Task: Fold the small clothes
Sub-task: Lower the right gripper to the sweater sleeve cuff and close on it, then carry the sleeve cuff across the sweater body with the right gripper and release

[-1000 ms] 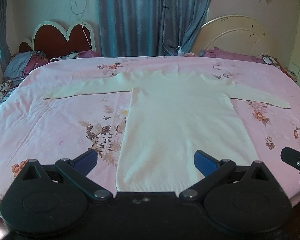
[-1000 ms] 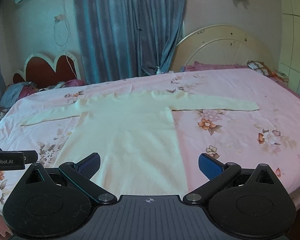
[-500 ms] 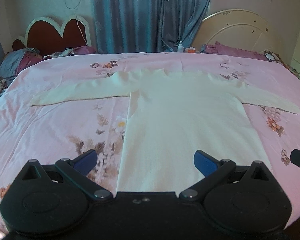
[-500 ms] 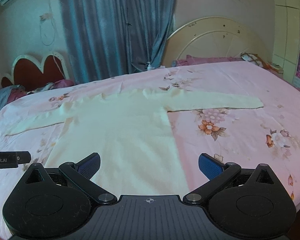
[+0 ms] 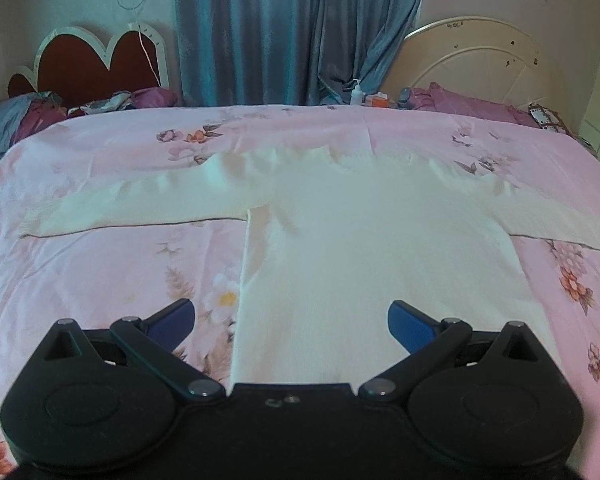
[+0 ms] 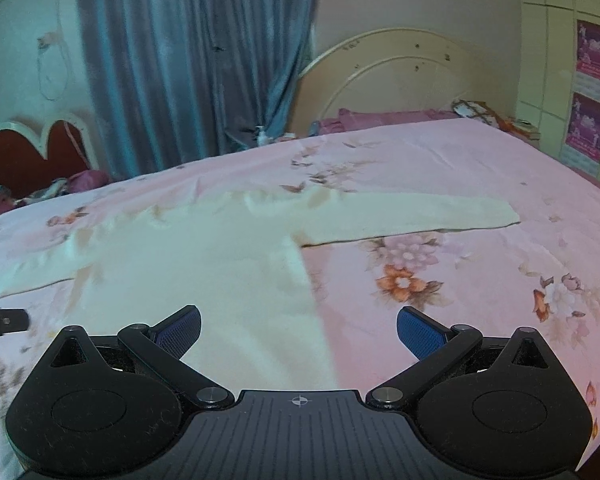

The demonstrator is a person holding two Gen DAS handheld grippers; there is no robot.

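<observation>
A cream long-sleeved sweater lies flat and face up on the pink floral bedsheet, both sleeves spread out sideways. It also shows in the right wrist view, with its right sleeve stretched toward the bed's right side. My left gripper is open and empty, above the sweater's lower left part. My right gripper is open and empty, above the sweater's lower right edge. A tip of the left gripper shows at the left edge of the right wrist view.
A red heart-shaped headboard with a pile of clothes stands at the back left. A cream round headboard with purple pillows stands at the back right. Blue curtains hang behind. A bottle stands by the far edge.
Both grippers have moved forward over the bed toward the sweater's upper part, so the sweater looks larger and nearer. The right wrist view has turned to the right. Both stay open.
</observation>
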